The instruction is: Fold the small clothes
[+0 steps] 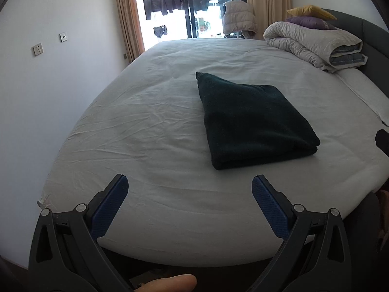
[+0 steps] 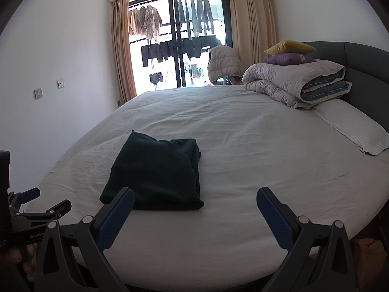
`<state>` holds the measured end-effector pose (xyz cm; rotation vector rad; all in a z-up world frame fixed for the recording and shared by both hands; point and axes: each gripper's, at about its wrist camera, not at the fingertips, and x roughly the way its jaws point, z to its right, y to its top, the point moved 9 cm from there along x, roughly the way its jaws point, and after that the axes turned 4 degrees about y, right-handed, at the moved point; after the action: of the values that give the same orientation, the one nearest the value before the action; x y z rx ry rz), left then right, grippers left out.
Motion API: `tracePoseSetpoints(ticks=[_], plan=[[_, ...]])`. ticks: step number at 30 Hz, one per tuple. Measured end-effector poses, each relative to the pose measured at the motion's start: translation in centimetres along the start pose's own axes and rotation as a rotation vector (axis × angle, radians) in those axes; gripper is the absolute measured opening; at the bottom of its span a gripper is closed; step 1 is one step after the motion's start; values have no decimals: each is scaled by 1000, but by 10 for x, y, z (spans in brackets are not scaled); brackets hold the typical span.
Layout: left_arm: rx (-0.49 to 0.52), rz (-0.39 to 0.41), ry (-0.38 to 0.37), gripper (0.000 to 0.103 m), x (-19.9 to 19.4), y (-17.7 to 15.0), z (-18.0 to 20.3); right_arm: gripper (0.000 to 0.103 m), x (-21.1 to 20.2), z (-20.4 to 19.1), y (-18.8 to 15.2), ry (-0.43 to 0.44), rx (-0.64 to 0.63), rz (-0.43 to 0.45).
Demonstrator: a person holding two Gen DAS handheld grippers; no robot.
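A dark green garment (image 1: 252, 119) lies folded into a thick rectangle on the white bed sheet (image 1: 150, 126); it also shows in the right wrist view (image 2: 158, 175). My left gripper (image 1: 189, 185) is open and empty, held over the bed's near edge, short of the garment and to its left. My right gripper (image 2: 195, 197) is open and empty, near the garment's front edge; its left finger (image 2: 116, 219) overlaps the garment's near left corner in view. The left gripper (image 2: 29, 209) shows at the left edge of the right wrist view.
A rolled grey duvet (image 2: 296, 82) with purple and yellow cushions (image 2: 289, 53) sits at the bed's far right by the dark headboard (image 2: 364, 63). A white pillow (image 2: 352, 129) lies beside it. A wall stands left; a balcony door with hanging clothes (image 2: 180, 43) is behind.
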<state>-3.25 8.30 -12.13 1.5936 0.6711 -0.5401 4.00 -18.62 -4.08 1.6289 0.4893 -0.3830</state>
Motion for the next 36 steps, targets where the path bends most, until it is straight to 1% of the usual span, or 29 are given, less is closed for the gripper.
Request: tracePoseSetpoints(ticks=[6, 9, 19, 36], plan=[[2, -59, 9, 103, 27, -9, -4, 103, 14, -17, -18, 28, -35, -55], [-13, -77, 6, 103, 33, -9, -9, 103, 20, -21, -24, 31, -42, -79], [-14, -86, 12, 103, 36, -10, -9, 103, 35, -15, -37, 35, 2, -139], [-39, -94, 7, 103, 41, -13, -5, 103, 47, -16, -53, 46, 15, -189]])
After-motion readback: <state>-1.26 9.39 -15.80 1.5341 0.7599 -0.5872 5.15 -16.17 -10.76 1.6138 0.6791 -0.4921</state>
